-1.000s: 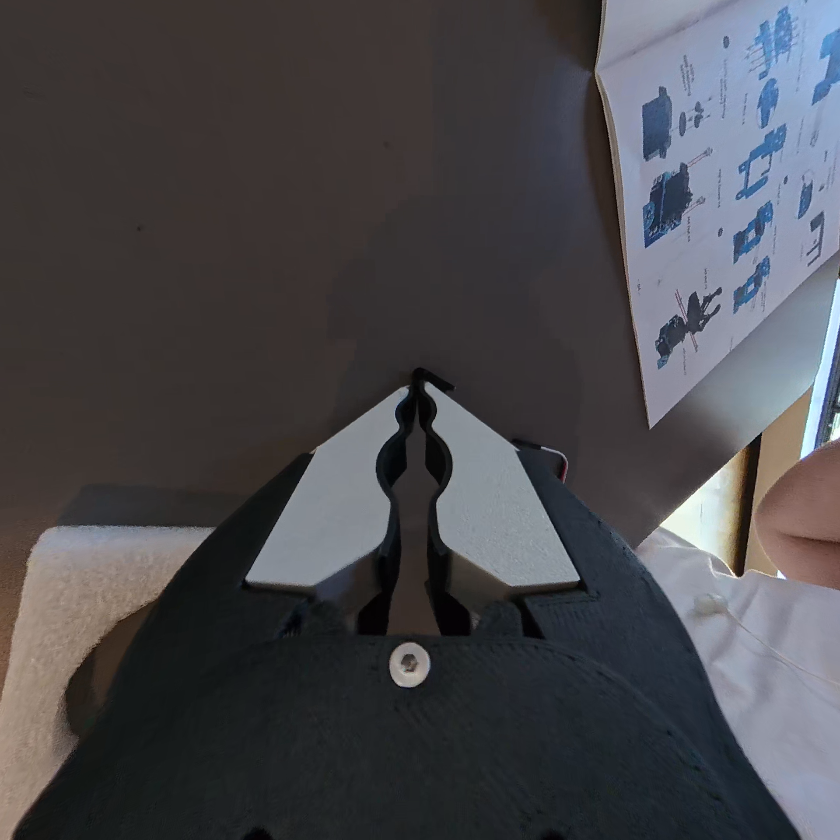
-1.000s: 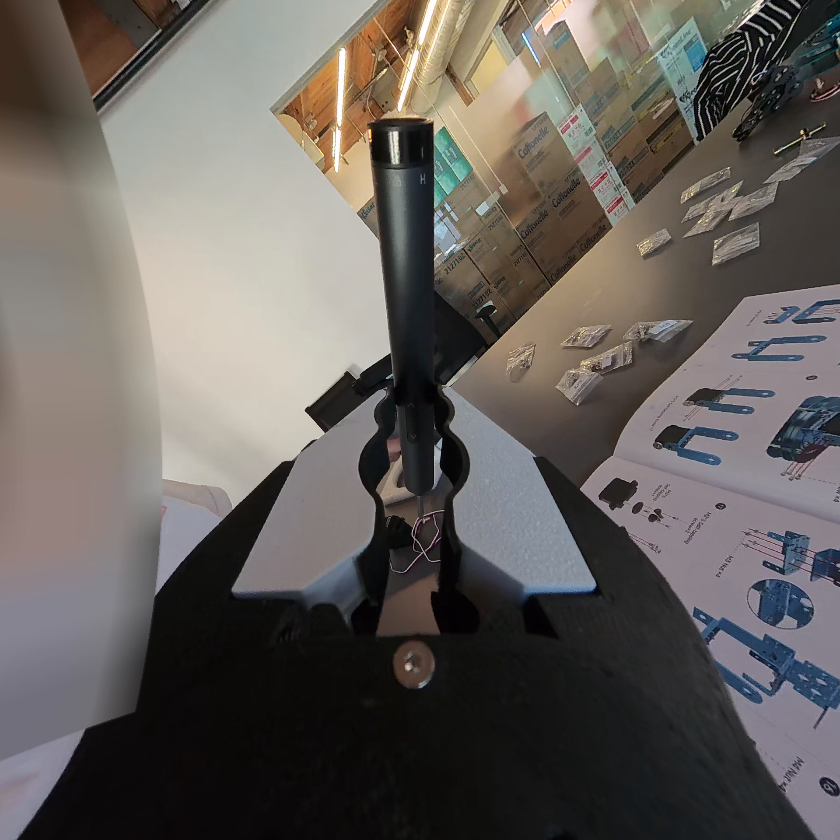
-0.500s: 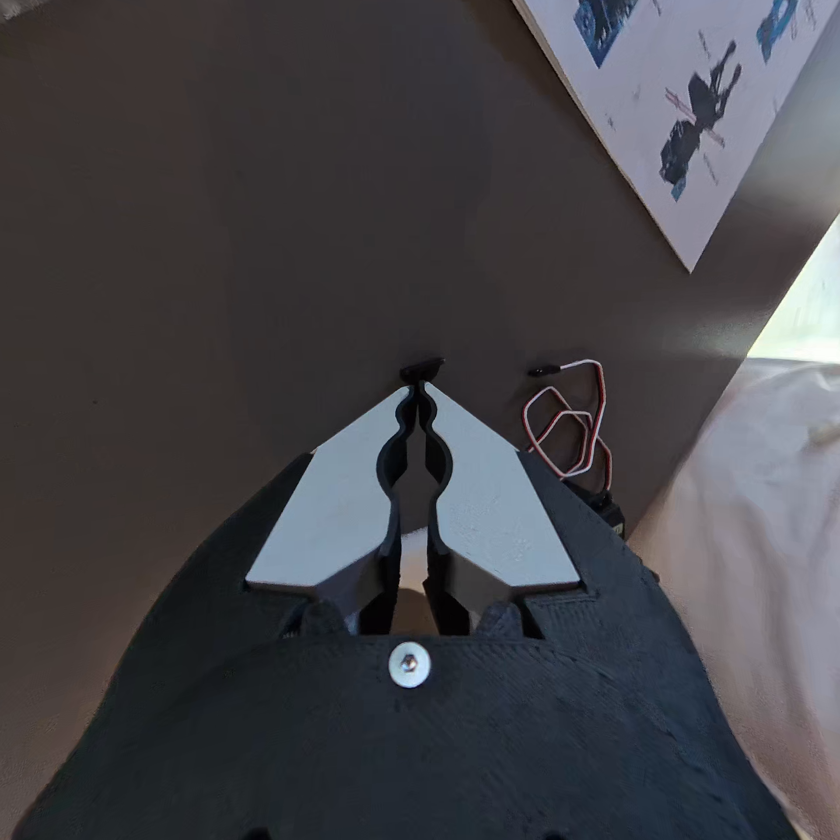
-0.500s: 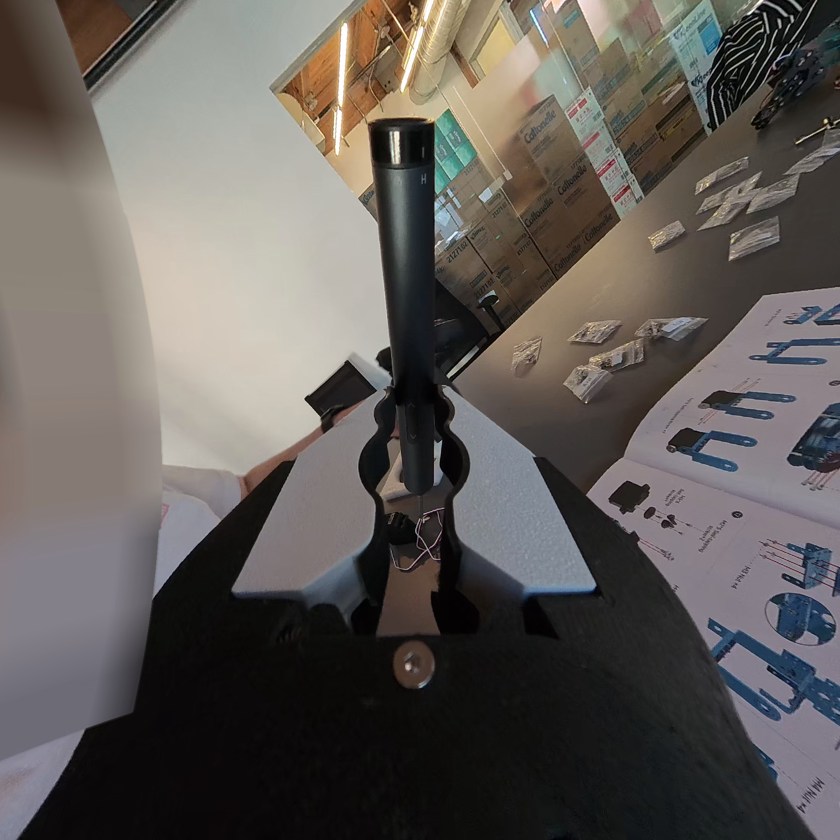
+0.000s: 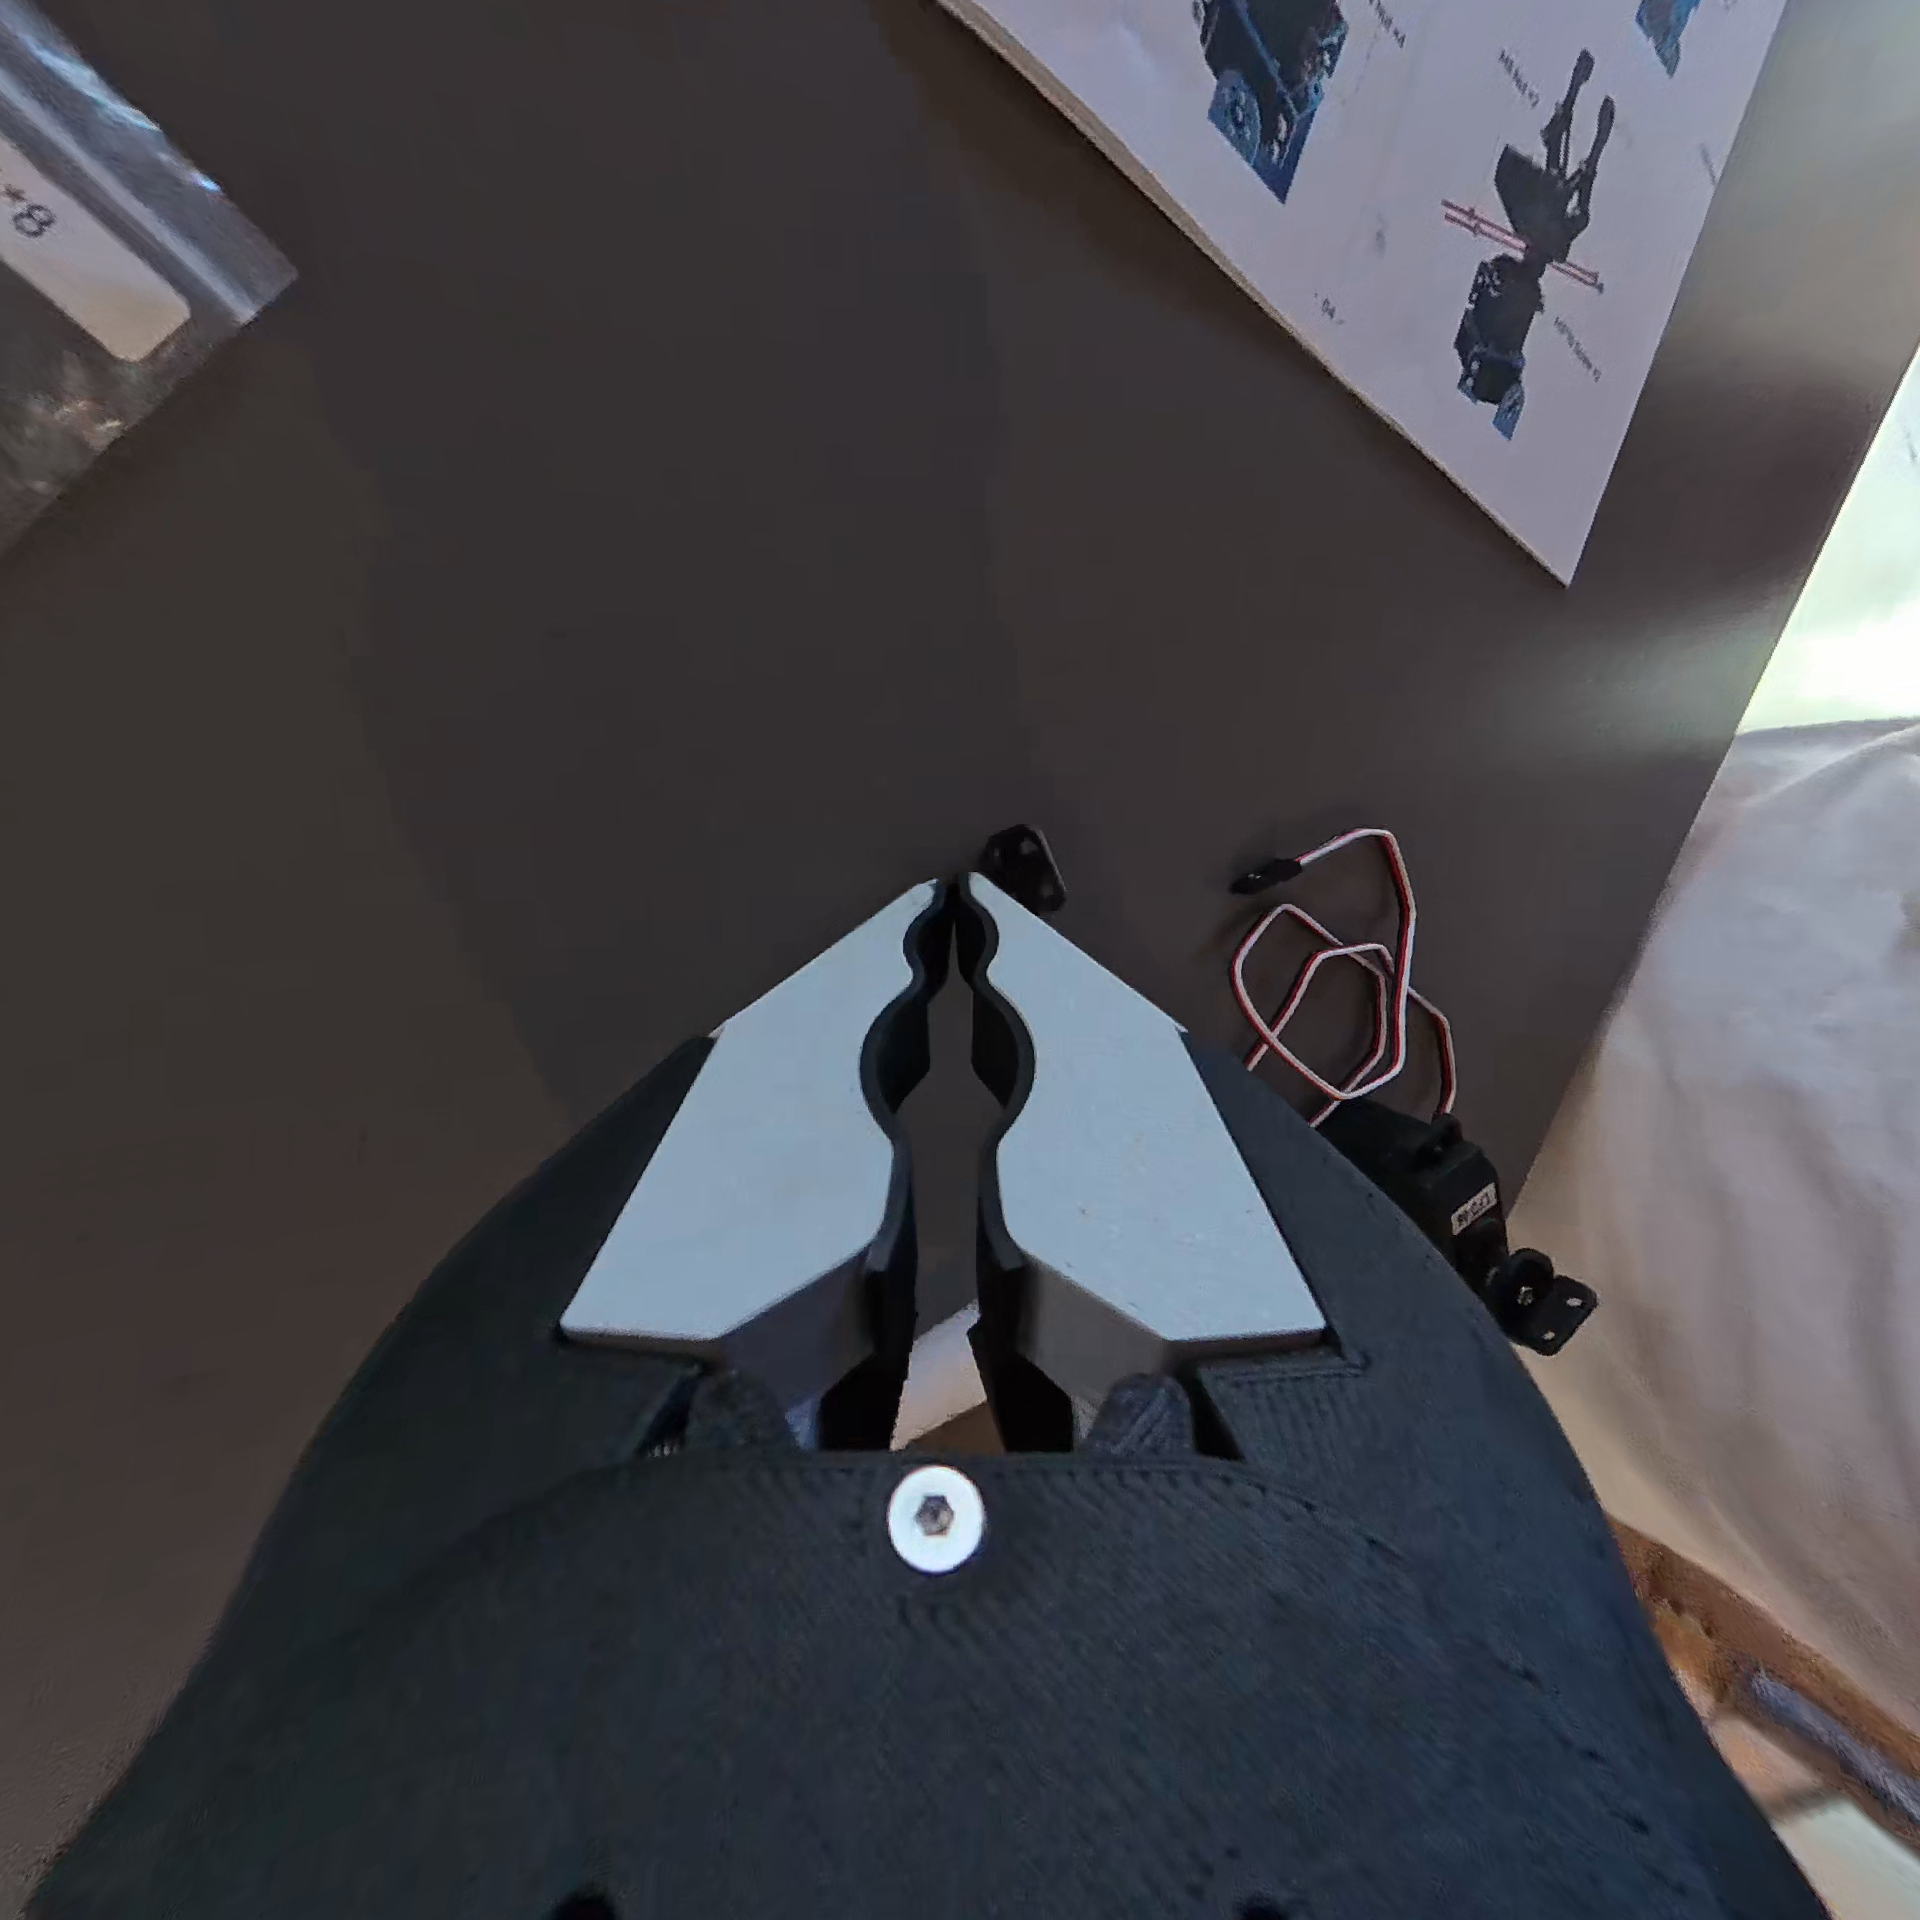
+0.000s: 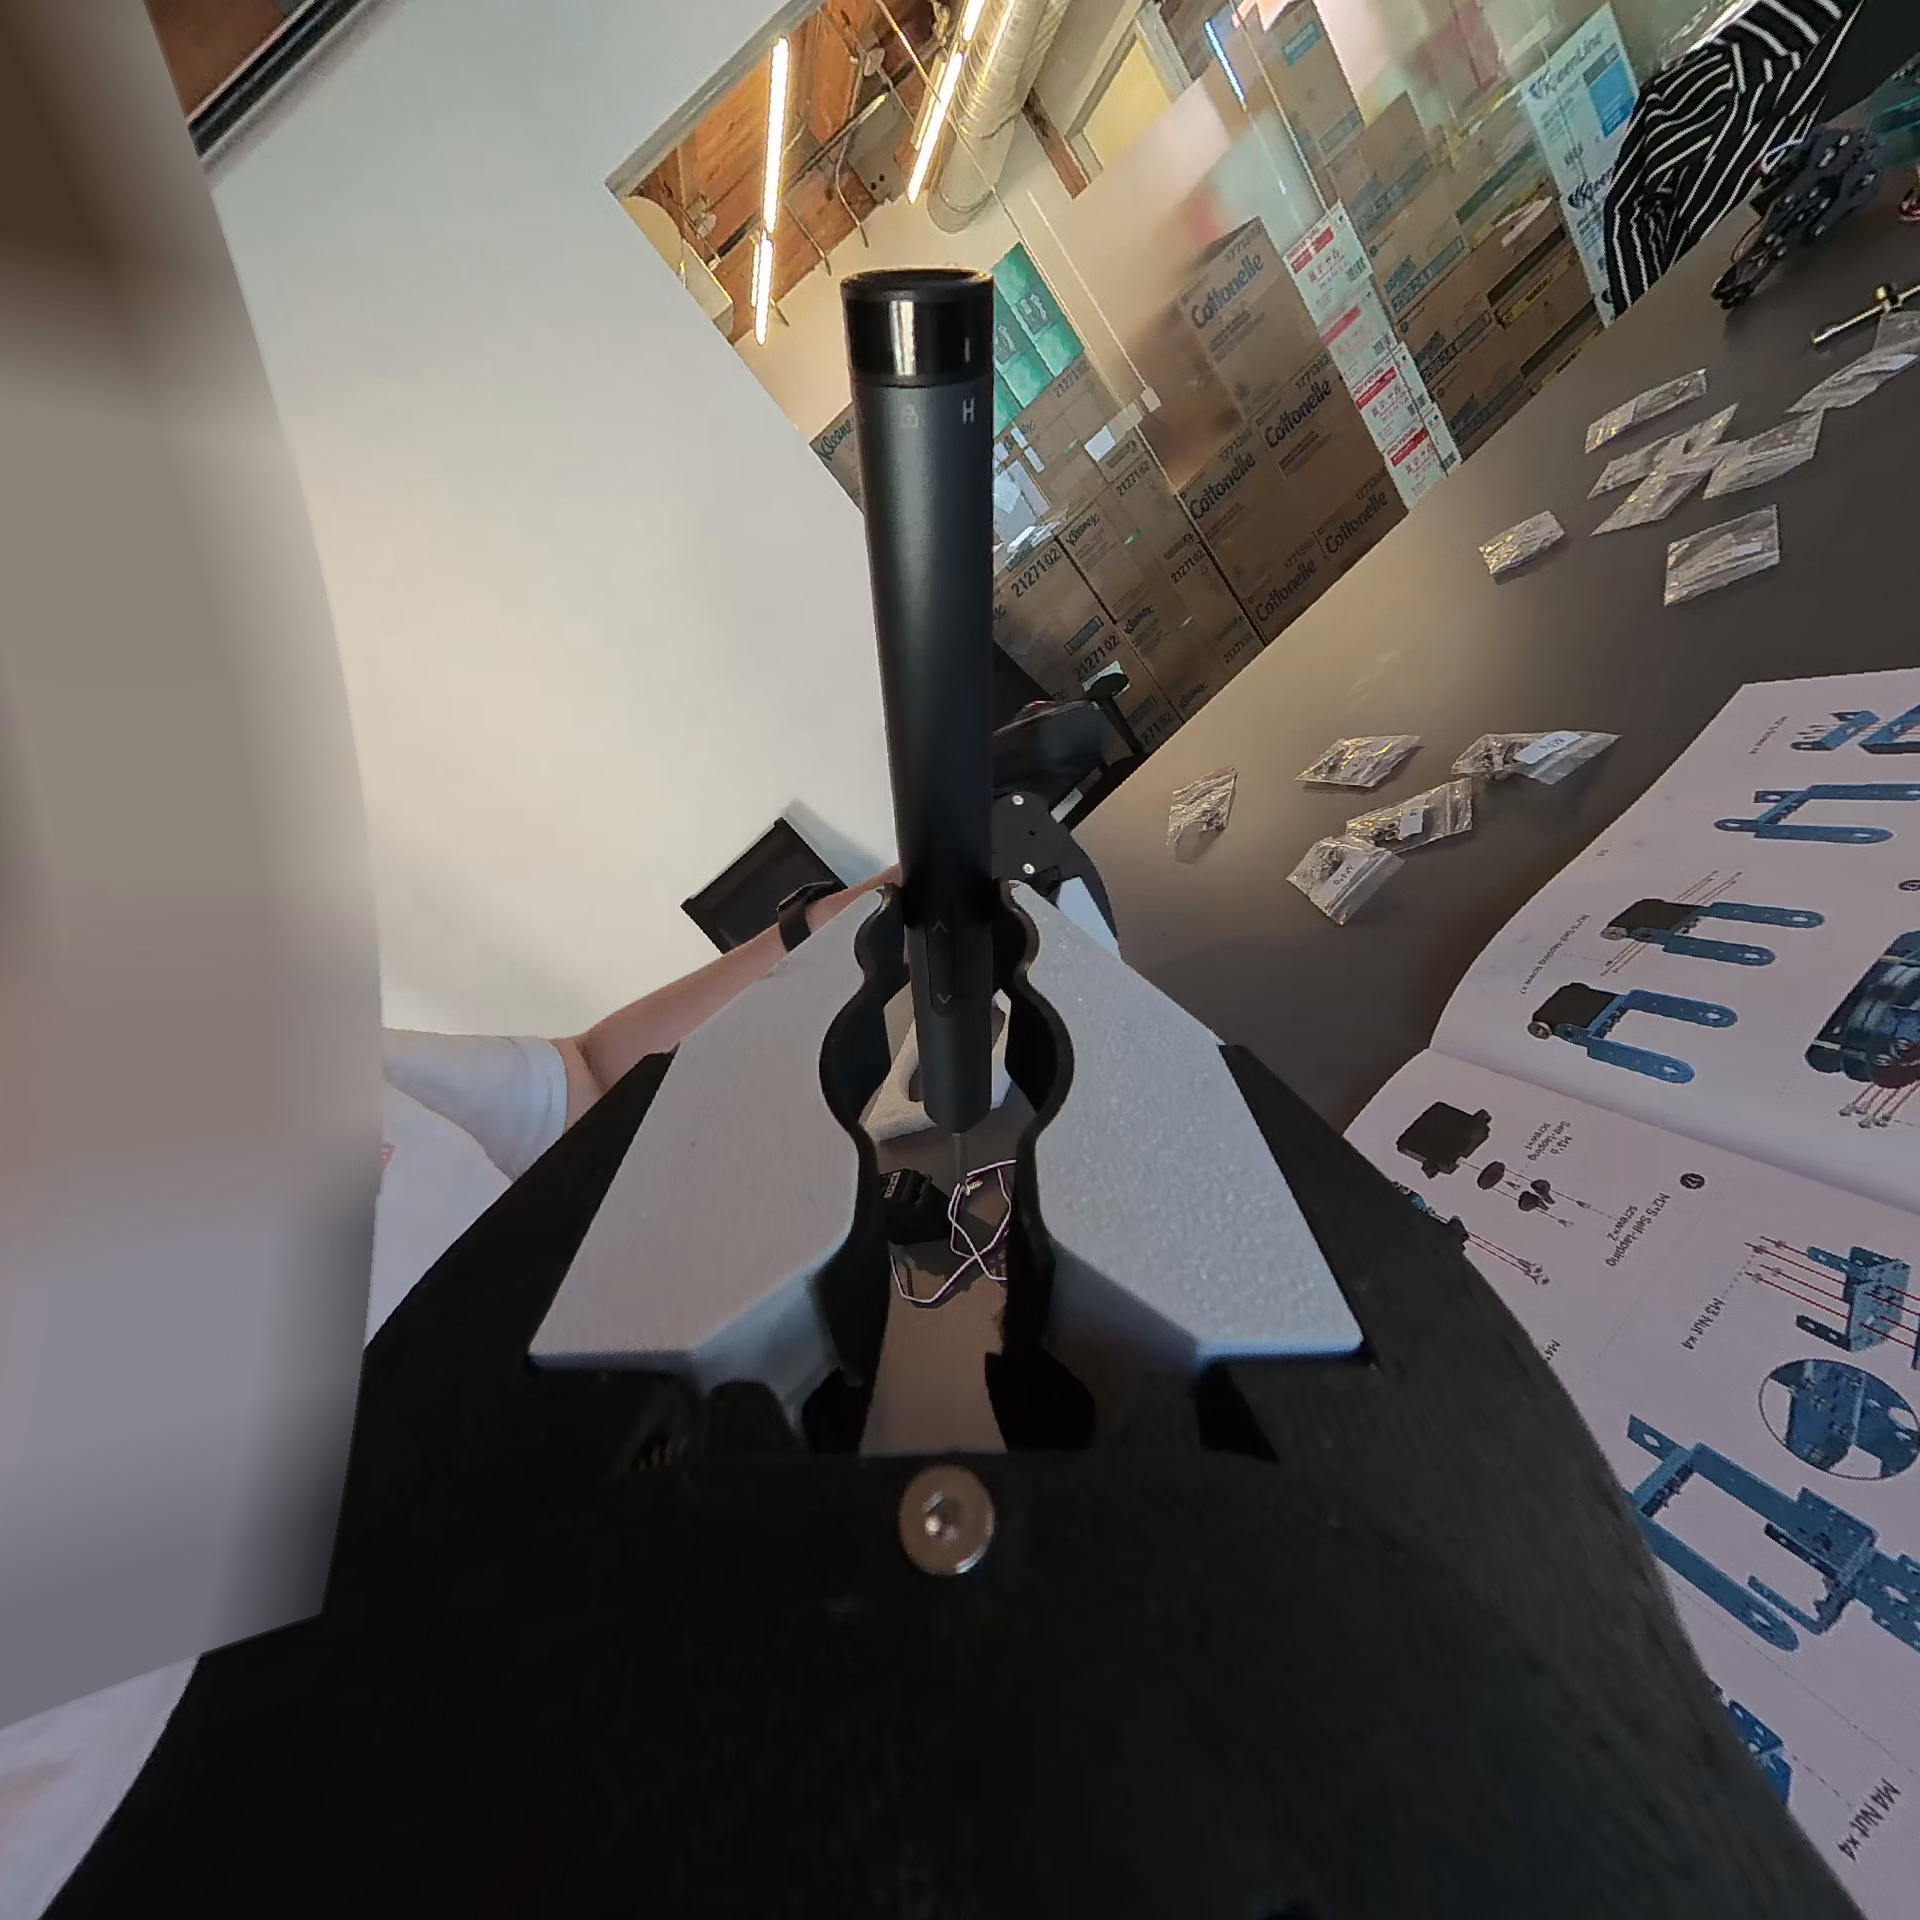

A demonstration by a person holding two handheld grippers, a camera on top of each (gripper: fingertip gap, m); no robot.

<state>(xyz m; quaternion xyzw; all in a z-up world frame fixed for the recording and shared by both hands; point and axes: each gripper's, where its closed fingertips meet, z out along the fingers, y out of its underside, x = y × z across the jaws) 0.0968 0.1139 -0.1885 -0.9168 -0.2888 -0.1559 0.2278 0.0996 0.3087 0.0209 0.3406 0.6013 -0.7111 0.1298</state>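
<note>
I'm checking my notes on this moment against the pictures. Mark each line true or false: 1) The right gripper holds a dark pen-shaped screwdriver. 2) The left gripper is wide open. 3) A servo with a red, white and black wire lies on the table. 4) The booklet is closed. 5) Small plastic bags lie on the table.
1) True: the right gripper is shut on the screwdriver, which stands up between its fingers.
2) False: the left gripper is shut, its tips pinching a small black bracket.
3) True: the servo and its wire lie right of the left gripper.
4) False: the booklet lies open.
5) True: bags lie beyond the booklet.
</note>
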